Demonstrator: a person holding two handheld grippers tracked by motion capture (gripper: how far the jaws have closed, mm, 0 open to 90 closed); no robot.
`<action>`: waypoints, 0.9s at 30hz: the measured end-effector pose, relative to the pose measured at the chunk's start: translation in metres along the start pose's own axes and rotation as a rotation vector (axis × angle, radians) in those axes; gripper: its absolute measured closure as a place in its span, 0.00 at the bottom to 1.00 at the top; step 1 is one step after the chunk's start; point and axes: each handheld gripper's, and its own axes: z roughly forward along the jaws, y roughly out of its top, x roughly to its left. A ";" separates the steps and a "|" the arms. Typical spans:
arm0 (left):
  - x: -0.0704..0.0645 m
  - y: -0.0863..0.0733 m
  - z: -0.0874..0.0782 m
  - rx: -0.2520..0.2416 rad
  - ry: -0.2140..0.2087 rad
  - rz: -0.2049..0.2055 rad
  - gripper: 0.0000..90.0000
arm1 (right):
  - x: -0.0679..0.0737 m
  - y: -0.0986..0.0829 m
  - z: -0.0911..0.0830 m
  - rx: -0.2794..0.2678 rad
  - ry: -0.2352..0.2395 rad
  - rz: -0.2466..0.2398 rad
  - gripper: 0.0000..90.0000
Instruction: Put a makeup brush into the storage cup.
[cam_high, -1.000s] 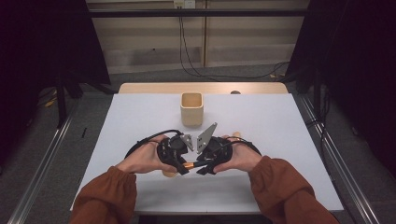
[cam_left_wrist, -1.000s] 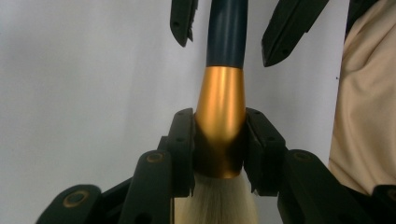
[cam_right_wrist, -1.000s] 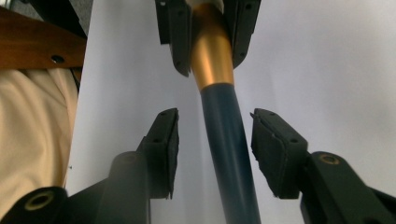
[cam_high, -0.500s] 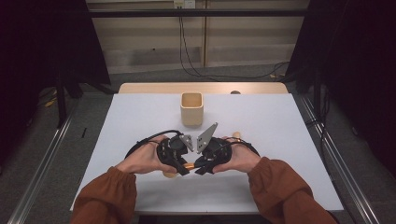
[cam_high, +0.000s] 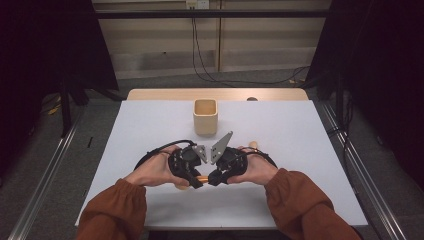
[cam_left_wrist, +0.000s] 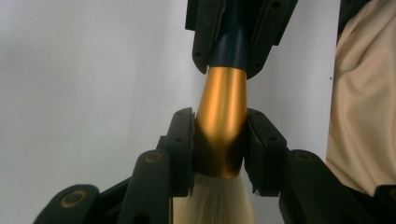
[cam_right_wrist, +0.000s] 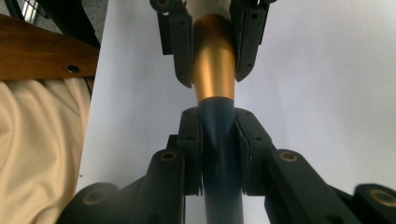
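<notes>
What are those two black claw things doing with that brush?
A person is holding one brush between two hand-held grippers, just above a white table. The left gripper is clamped on the brush's gold metal collar, right next to the pale bristles. The right gripper is clamped on its dark blue handle. Both hold it near the person's edge of the table. A wooden cup stands farther back on the table, apart from the grippers.
</notes>
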 end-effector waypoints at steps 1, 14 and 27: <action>0.000 0.000 0.000 -0.003 -0.003 -0.004 0.73 | 0.000 0.000 0.000 -0.001 0.005 0.006 0.83; 0.004 -0.004 0.000 -0.061 0.002 -0.040 0.55 | -0.004 -0.007 -0.005 0.000 -0.011 0.032 0.83; 0.014 -0.027 -0.012 -0.215 0.118 -0.171 0.17 | -0.014 -0.030 -0.018 -0.033 -0.045 0.124 0.83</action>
